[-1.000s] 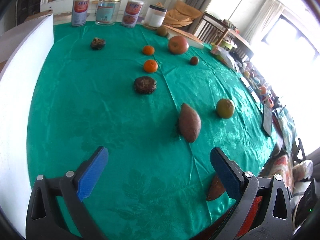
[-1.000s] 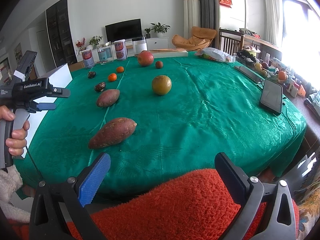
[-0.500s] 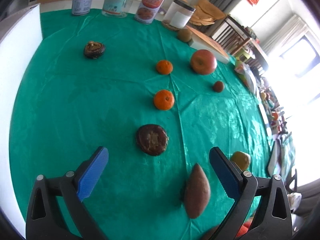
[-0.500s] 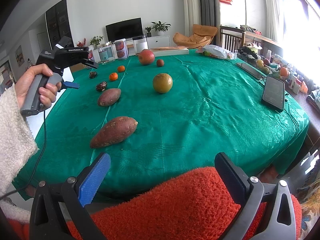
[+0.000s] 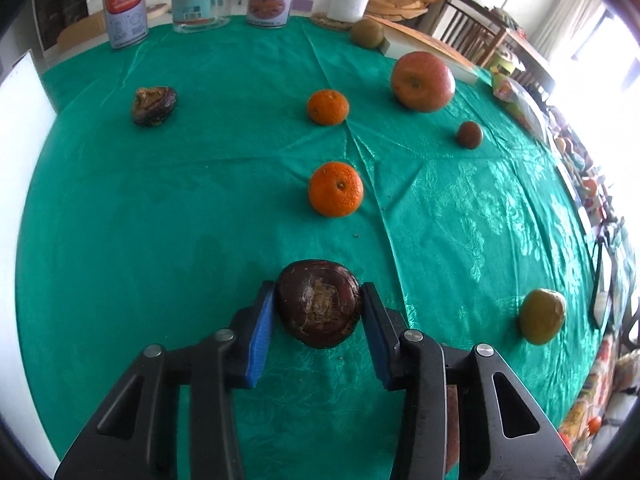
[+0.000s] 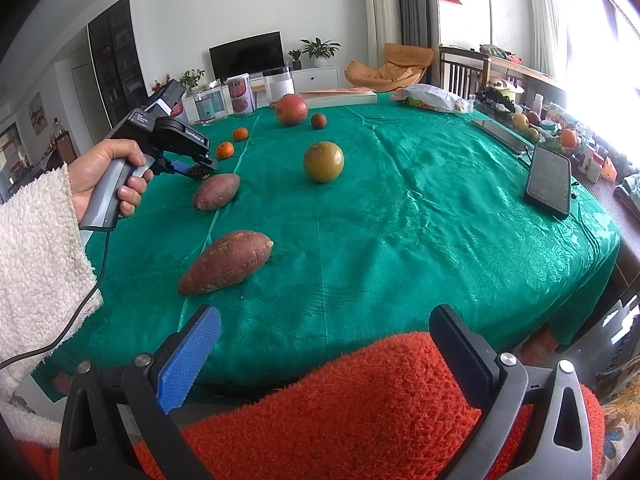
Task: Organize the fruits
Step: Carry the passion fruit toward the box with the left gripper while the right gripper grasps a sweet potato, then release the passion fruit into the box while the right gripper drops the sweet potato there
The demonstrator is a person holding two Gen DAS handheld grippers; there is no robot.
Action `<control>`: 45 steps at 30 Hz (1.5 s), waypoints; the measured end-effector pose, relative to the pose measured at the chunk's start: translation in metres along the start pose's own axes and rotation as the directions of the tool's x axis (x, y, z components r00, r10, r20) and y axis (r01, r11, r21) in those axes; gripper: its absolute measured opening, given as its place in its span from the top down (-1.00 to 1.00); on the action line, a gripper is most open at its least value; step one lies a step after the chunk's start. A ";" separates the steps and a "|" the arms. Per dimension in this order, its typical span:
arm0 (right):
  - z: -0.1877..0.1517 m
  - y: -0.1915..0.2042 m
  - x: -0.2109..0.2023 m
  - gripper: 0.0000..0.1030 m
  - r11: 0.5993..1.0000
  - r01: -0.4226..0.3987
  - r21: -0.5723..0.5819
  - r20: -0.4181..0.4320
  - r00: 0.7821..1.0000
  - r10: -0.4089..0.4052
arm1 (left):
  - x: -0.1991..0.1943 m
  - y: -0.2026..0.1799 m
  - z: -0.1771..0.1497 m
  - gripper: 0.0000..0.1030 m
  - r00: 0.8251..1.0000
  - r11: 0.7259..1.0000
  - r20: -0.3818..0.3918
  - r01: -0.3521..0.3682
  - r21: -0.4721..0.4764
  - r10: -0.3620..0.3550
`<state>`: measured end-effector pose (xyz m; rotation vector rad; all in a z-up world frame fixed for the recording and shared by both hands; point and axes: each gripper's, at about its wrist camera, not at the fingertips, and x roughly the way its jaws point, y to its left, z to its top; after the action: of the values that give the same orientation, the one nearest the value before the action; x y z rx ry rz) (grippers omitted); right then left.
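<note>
**While the jaws close: pick-up of the dark fruit under way**

As the left gripper (image 5: 318, 308) closes, its blue pads (image 5: 262, 326) flank a dark brown, wrinkled fruit (image 5: 318, 302) sitting on the green tablecloth (image 5: 160, 220), low in the left wrist view. Both pads appear to meet the fruit's sides, though firm pressure cannot be confirmed. The fruit rests on the cloth, near a sweet potato (image 6: 216, 191) and below two tangerines (image 5: 335, 189).

The right gripper (image 6: 320, 354) stands wide apart and empty above a red fuzzy cloth (image 6: 360, 408).

Assessment: the grasp step of sorting is in hand. The next move calls for a settled grip, then a straight lift; the soft, aged skin may dent under hard squeezing.
</note>
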<state>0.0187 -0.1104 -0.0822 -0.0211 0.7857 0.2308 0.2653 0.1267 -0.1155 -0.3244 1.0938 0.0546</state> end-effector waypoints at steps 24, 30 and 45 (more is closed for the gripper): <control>0.149 0.090 0.225 0.20 0.937 -0.138 0.322 -0.483 0.827 0.288 | -0.211 0.069 -0.123 0.17 0.964 0.996 0.250 0.092 -0.010 -0.086; 0.150 0.080 0.204 0.21 0.779 -0.344 0.524 -0.336 0.757 0.560 | -0.255 0.122 -0.134 0.17 0.954 0.994 0.297 0.077 -0.076 -0.051; 0.105 0.382 0.081 0.21 0.644 -0.765 -0.024 -0.439 0.587 0.681 | -0.239 0.251 -0.190 0.16 0.941 0.914 0.171 -0.221 -0.340 0.291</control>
<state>0.0660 0.2885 -0.0398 0.0619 1.1478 1.1465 -0.0600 0.3394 -0.0424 -0.4490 0.9008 0.4965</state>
